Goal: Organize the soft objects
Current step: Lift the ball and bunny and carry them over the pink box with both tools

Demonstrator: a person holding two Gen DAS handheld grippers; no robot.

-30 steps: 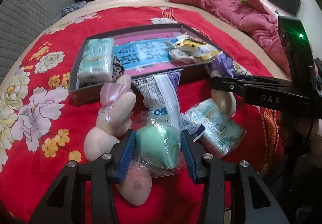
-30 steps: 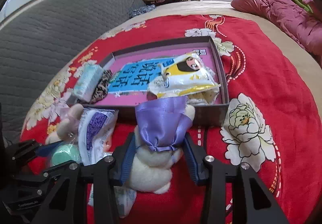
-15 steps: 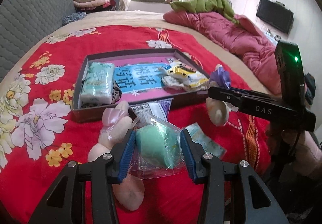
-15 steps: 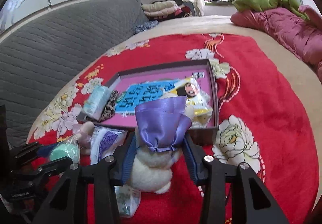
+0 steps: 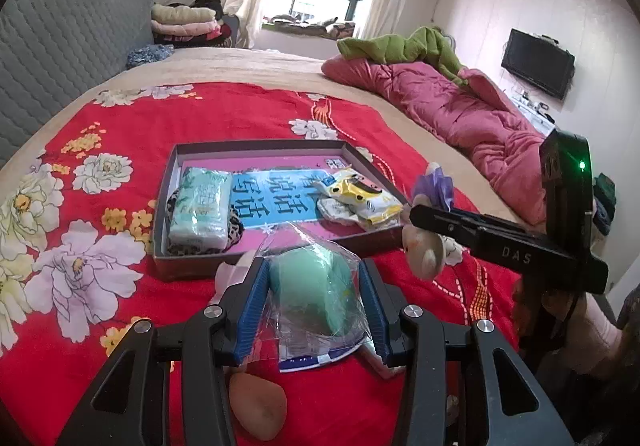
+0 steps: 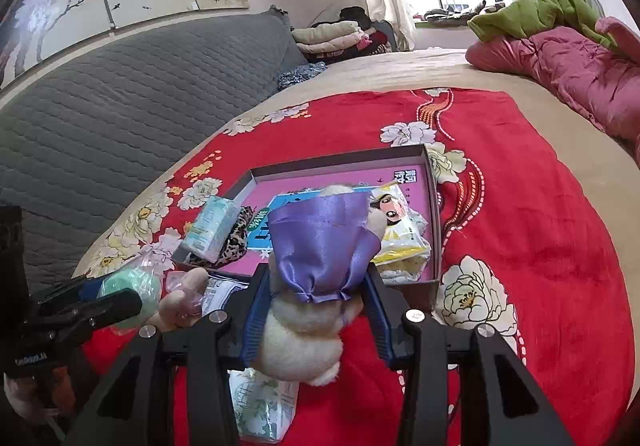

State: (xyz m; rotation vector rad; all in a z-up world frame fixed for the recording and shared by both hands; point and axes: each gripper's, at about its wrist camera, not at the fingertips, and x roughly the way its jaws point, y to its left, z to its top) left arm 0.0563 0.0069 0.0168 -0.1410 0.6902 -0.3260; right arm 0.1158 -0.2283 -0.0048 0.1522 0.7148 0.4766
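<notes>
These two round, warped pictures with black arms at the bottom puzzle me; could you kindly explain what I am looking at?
There is no robot: a person carries a two-finger gripper in each hand, and each has a wide-angle camera looking along its fingers.

One picture comes from the left gripper, shut on a green soft ball in a clear bag. Its neighbour is visible at the right edge.

The other comes from the right gripper, shut on a cream plush toy with a purple satin bow.

Below lies a red flowered blanket on a bed. On it sits a shallow box holding a tissue pack and yellow snack packets.
</notes>
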